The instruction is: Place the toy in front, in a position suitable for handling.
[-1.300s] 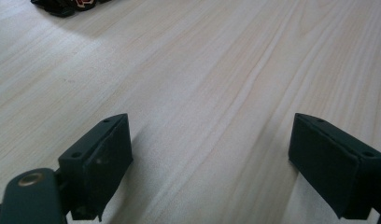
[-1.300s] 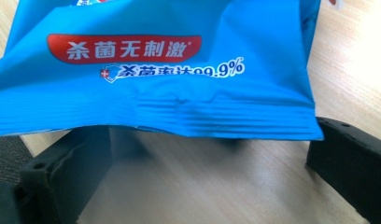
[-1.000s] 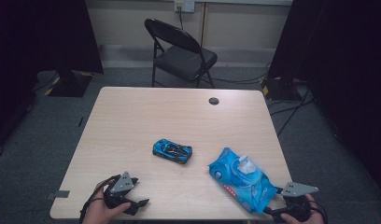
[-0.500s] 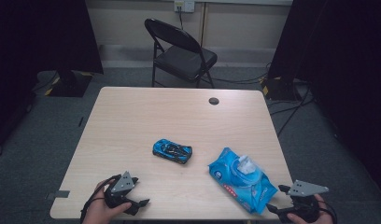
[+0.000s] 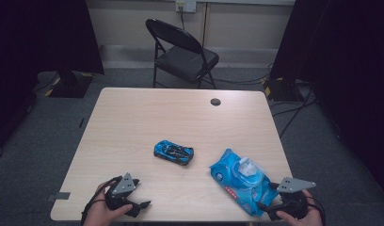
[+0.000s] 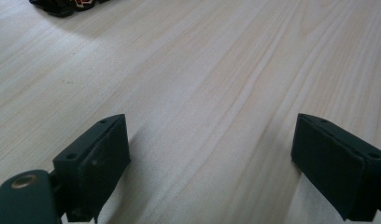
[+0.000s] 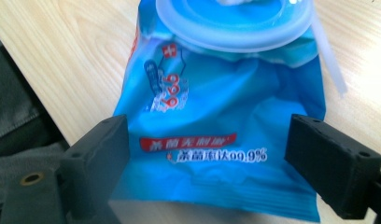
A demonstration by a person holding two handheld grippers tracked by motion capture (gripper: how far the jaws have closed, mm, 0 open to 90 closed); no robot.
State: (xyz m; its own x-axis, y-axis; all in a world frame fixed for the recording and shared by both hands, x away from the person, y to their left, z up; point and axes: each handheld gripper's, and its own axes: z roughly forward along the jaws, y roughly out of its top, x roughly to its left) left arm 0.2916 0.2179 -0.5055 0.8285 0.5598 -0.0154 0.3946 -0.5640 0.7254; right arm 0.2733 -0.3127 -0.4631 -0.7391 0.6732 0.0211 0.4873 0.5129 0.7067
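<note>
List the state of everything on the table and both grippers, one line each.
Wipes pack: lying flat at the table's near right edge, lid open, a wipe sticking up.
Toy car: on its wheels mid-table, untouched.
Left gripper: open, over bare table, holding nothing.
Right gripper: open, jaws either side of the pack's near end, not closed on it.
Chair: unfolded, beyond the table.

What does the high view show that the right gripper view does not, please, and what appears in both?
High view alone: the toy car mid-table, the folding chair behind, and the left hand-held gripper at the near edge.

Right gripper view alone: the red label band and printed "99.9%" on the wipes pack, lying between open jaws.

Both: the blue pack, its round lid, the wooden table and the right hand-held gripper.
</note>
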